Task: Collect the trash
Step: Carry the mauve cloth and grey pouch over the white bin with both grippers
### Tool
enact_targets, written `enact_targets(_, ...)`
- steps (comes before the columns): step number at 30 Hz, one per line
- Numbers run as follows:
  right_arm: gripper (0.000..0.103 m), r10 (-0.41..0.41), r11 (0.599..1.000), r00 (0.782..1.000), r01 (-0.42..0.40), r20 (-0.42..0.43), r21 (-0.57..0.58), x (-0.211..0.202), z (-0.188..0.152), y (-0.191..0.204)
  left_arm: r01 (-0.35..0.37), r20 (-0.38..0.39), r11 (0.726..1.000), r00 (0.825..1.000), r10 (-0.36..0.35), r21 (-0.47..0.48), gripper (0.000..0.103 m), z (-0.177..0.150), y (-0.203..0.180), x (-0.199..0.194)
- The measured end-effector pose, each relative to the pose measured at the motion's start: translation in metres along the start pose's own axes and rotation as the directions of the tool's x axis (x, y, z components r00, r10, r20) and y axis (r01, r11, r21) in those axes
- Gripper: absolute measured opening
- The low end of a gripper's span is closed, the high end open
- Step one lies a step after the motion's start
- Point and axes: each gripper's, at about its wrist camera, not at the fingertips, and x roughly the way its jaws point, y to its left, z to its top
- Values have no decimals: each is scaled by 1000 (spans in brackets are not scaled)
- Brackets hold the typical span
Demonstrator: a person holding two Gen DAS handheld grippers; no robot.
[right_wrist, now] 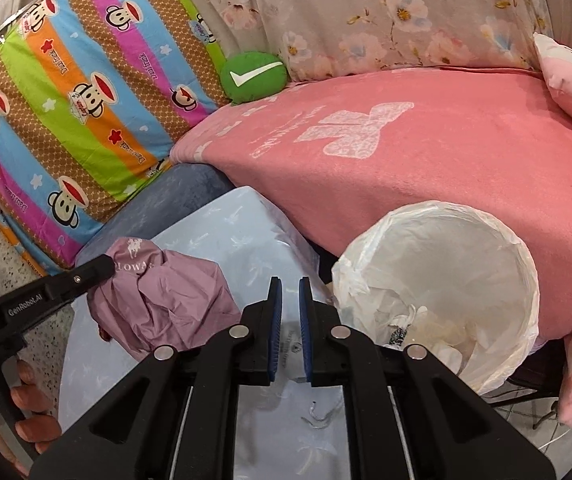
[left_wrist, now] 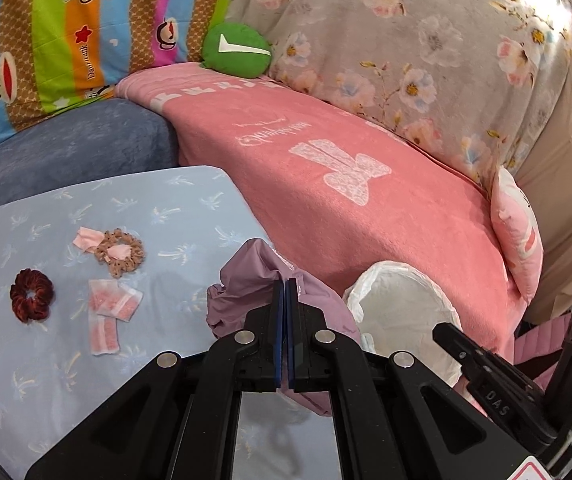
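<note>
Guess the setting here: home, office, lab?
Likely a home living room or bedroom: a sofa draped in a pink blanket, a cartoon-monkey striped cushion, a floral cover, and a bag-lined trash bin beside it.

A light blue sheet with a palm print covers the surface. Toward its left edge lie a dark red scrunchie, a tan scrunchie and pink-and-white wrappers; crumpled mauve cloth sits near its right edge.
</note>
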Motion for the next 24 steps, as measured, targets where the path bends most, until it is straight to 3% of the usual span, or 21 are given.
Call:
enact_targets(4, 17, -39, 999, 996, 41, -85, 18, 22, -17, -15, -5, -31, 1000, 1000, 5, 7, 0, -12, -1, 12)
enact_targets(6, 40, -49, 998, 992, 52, -116, 27, 33, -24, -23, -12, -52, 1000, 999, 12, 9, 0, -20, 1, 20)
enact_targets(8, 54, -62, 997, 989, 67, -133, 32, 42, -30, -28, -20, -73, 1000, 997, 21, 9, 0, -28, 5, 26)
enact_targets(13, 55, -81, 996, 980, 85, -183, 12, 64, -39, -34, -39, -99, 999, 994, 41, 17, 0, -37, 11, 38)
enact_targets(16, 53, -81, 997, 976, 81, -202, -9, 74, -42, -31, -42, -110, 999, 993, 44, 20, 0, -39, 13, 45)
enact_targets(21, 18, -104, 995, 970, 98, -218, -36, 80, -43, -28, -44, -123, 999, 991, 47, 26, 0, -39, 11, 52)
enact_targets(24, 6, -89, 996, 974, 84, -209, -33, 74, -42, -30, -41, -125, 999, 991, 45, 32, 0, -37, 8, 56)
